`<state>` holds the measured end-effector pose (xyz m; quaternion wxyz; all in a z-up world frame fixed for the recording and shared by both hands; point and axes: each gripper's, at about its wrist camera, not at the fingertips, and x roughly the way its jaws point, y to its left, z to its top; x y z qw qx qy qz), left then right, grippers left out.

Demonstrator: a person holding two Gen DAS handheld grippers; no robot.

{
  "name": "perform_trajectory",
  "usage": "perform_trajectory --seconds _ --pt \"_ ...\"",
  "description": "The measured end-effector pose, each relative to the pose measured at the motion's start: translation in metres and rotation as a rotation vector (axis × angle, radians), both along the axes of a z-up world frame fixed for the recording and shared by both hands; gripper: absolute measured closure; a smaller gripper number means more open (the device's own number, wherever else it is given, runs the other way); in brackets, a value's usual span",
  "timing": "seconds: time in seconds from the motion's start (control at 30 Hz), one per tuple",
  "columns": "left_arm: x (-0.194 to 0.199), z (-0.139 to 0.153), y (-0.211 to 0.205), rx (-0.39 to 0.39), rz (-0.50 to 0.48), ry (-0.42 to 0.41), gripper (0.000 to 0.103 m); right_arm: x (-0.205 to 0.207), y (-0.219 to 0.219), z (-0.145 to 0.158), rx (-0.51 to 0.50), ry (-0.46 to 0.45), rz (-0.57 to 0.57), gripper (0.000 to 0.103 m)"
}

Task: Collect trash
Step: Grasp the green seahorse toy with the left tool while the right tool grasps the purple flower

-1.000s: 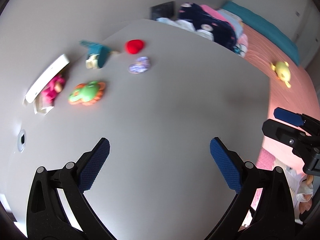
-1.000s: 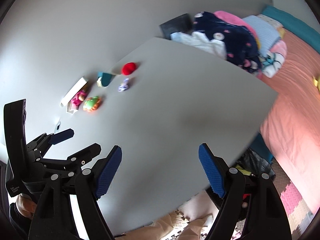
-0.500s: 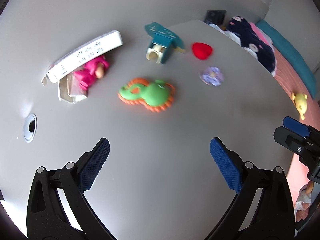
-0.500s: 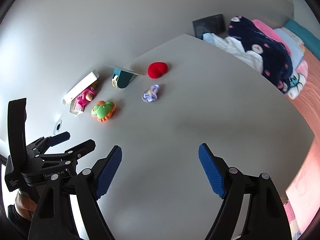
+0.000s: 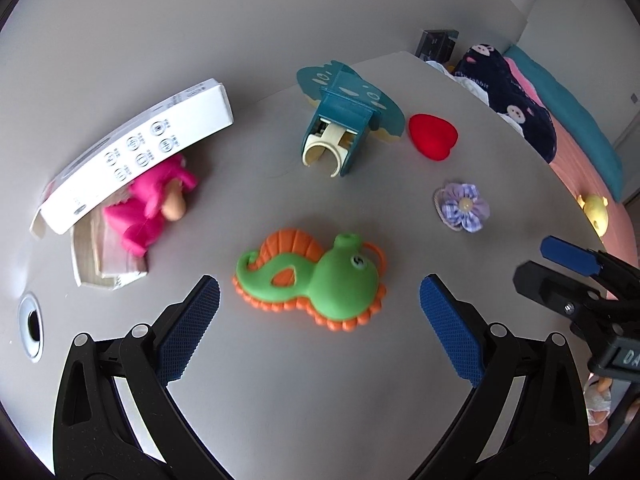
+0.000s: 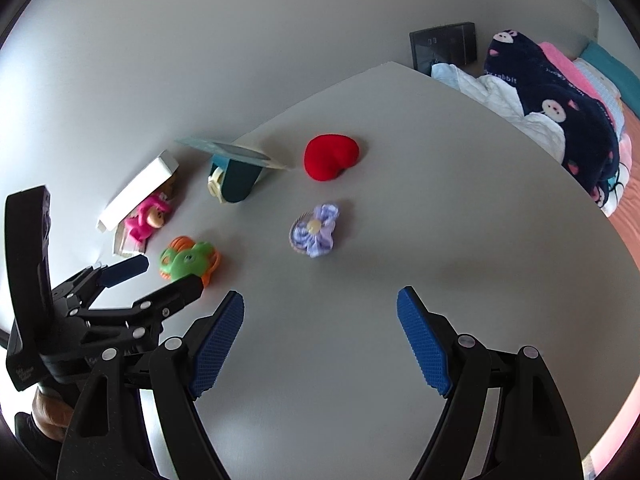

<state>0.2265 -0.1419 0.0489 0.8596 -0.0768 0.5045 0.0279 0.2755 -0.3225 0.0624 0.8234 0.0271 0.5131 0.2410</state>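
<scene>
On the grey table (image 5: 320, 400) lies a green and orange seahorse toy (image 5: 312, 278), just ahead of my open left gripper (image 5: 320, 320). Behind it sit an open white carton (image 5: 136, 148) with a pink doll (image 5: 152, 208), a teal cardboard pack (image 5: 340, 136), a red heart (image 5: 432, 136) and a purple fabric flower (image 5: 464, 206). My right gripper (image 6: 320, 340) stands open over bare table, nearest the flower (image 6: 314, 230). The right wrist view also shows the left gripper (image 6: 140, 280) beside the seahorse (image 6: 188, 258), the heart (image 6: 330, 156), the teal pack (image 6: 236, 178) and the carton (image 6: 136, 192).
A cable hole (image 5: 32, 322) sits in the table at the left. A wall rises behind the table. Folded clothes, with a dark blue spotted one (image 6: 560, 108), lie on a pink bed (image 5: 580, 172) to the right, with a yellow toy (image 5: 596, 214) on it.
Both grippers have moved forward and to the left across the table, toward the toys. The seahorse, carton and teal pack now appear much closer and larger. Both stay open.
</scene>
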Motion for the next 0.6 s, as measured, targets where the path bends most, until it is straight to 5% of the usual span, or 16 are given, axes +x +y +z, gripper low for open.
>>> perform_trajectory --seconds 0.23,0.6 --pt "0.007 -0.008 -0.003 0.086 -0.046 -0.047 0.022 0.018 0.006 -0.008 0.0 0.001 -0.013 0.023" --pt "-0.001 -0.006 0.006 0.05 -0.026 -0.081 0.028 0.031 0.023 -0.023 -0.013 0.017 0.003 0.026"
